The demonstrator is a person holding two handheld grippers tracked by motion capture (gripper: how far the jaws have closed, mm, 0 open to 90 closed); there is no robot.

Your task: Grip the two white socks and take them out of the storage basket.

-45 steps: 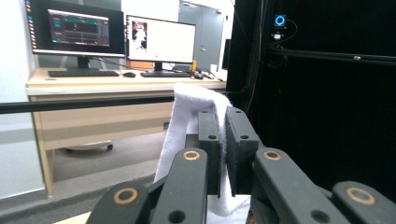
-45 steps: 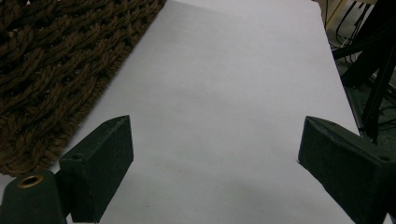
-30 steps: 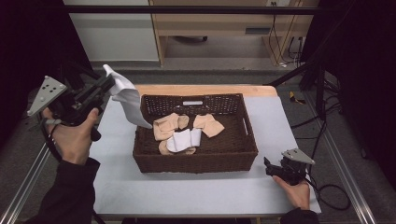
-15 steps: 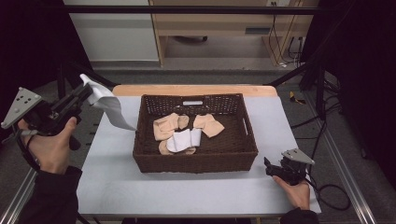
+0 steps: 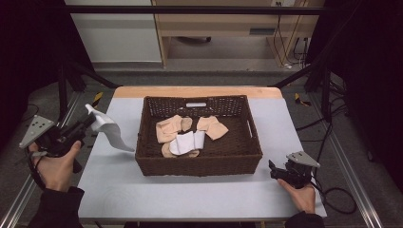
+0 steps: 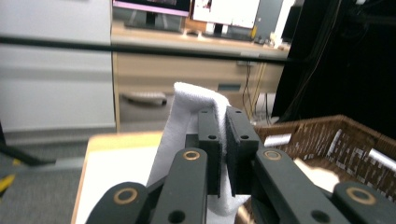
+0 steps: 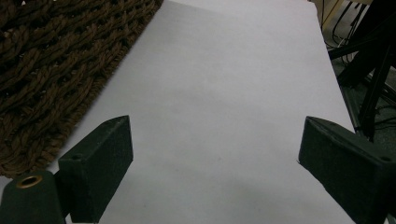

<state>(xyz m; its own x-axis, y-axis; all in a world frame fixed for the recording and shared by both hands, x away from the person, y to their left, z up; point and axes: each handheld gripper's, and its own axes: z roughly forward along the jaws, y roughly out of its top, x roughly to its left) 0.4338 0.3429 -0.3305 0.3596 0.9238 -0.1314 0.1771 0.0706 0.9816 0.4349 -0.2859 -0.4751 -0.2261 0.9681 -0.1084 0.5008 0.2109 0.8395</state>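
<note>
My left gripper is shut on a white sock, which hangs from its jaws down to the table's left part, just left of the basket. In the left gripper view the sock is pinched between the two black pads of that gripper. A dark wicker basket stands mid-table and holds several tan socks and a white one. My right gripper rests on the table at the front right, open with nothing between its jaws.
The white table top has free room in front of the basket and on both sides. The basket's woven wall lies to the left of my right gripper. A wooden desk stands beyond the table; metal frame rails run along both sides.
My left gripper has moved left and down with the white sock, whose lower end now reaches the table. The right gripper has stayed still.
</note>
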